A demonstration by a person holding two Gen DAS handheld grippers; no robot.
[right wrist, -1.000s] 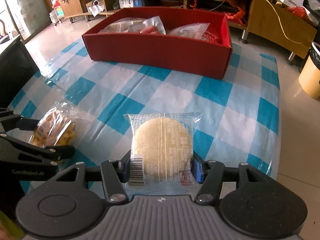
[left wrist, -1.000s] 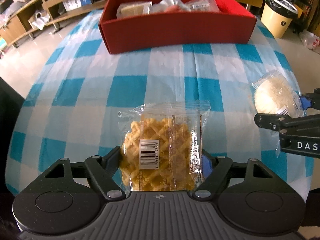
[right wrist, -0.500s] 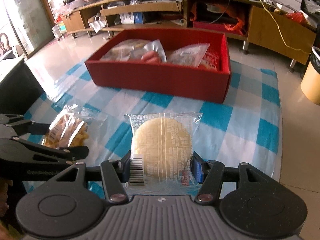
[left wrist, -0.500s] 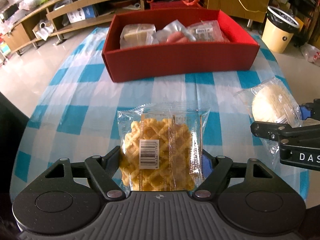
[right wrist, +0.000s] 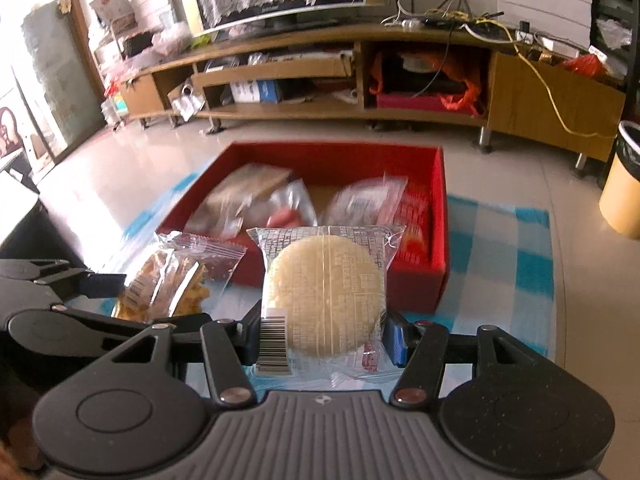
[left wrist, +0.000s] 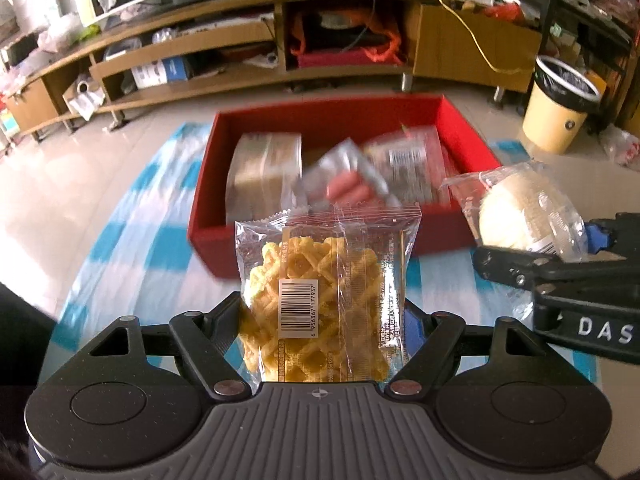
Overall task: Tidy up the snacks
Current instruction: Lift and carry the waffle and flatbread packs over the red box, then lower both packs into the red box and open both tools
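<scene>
My left gripper (left wrist: 324,316) is shut on a clear packet of yellow waffle biscuits (left wrist: 320,296), held up above the checked cloth. My right gripper (right wrist: 324,332) is shut on a clear packet with a round pale cake (right wrist: 324,296). Each packet shows in the other view too: the cake packet (left wrist: 520,216) at the right, the waffle packet (right wrist: 168,284) at the left. Ahead stands the red box (left wrist: 460,128), also seen as the red box (right wrist: 438,216), with several wrapped snacks inside. Both packets hang just short of its near wall.
The table wears a blue and white checked cloth (left wrist: 120,248). Beyond it are a tiled floor, a long wooden TV cabinet (right wrist: 320,64) and a yellow waste bin (left wrist: 560,108) at the right.
Both grippers have risen and moved forward toward the red box, each still holding its packet. The box now looks nearer and its inside shows more.
</scene>
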